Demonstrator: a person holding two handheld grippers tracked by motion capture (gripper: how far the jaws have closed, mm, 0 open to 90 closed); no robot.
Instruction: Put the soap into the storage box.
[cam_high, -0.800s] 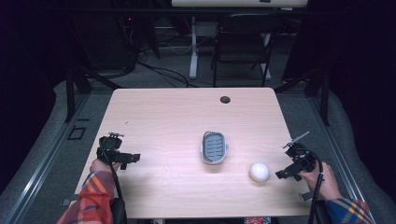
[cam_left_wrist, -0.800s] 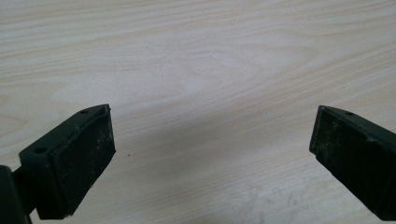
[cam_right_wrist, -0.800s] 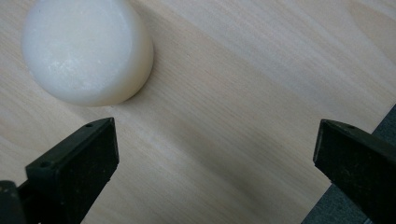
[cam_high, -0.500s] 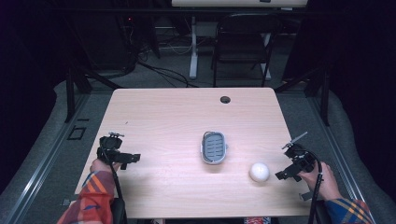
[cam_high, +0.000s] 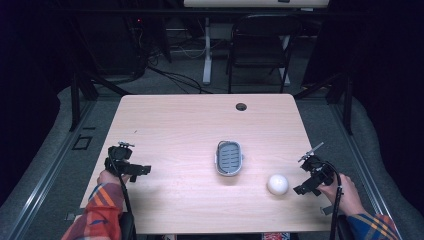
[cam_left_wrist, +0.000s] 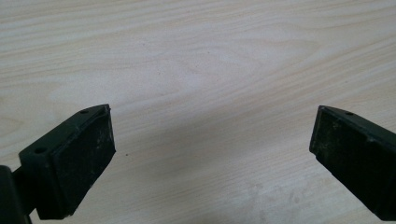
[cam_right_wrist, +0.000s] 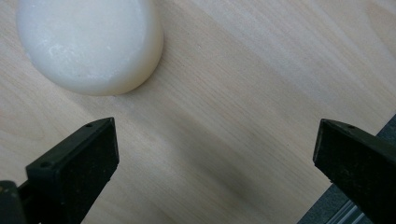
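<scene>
While both grippers sit low near the front corners of the tabletop (cam_high: 200, 125), nothing is grasped by either. The left gripper (cam_high: 131, 168) is held in the person's left hand (cam_high: 107, 177) near the front-left edge, a plaid sleeve (cam_high: 97, 212) showing behind it; in the left gripper view its jaws stand wide apart, released, with bare pale wood grain between them. The right gripper (cam_high: 309, 181) is held in the right hand (cam_high: 345, 195) at the front-right edge, its cable (cam_high: 339, 210) looping back toward the wrist. Its jaws are likewise spread and empty — in the right gripper view they frame bare wood, with the table's edge and a strip of floor at the lower right corner.

A white, rounded soap bar (cam_high: 277, 184) lies on the tabletop just beside the right gripper, on its inner side; in the right gripper view it sits ahead of the left jaw, apart from it (cam_right_wrist: 91, 44). Near the middle of the tabletop rests an oval grey soap dish (cam_high: 229, 158) with a slotted blue-grey insert, well apart from both grippers and separate from the soap. A small dark cable hole (cam_high: 241, 106) marks the far side of the tabletop. Beyond it, on the floor, stand a black folding chair (cam_high: 257, 50) and a white desk leg (cam_high: 206, 55) among loose cables.
</scene>
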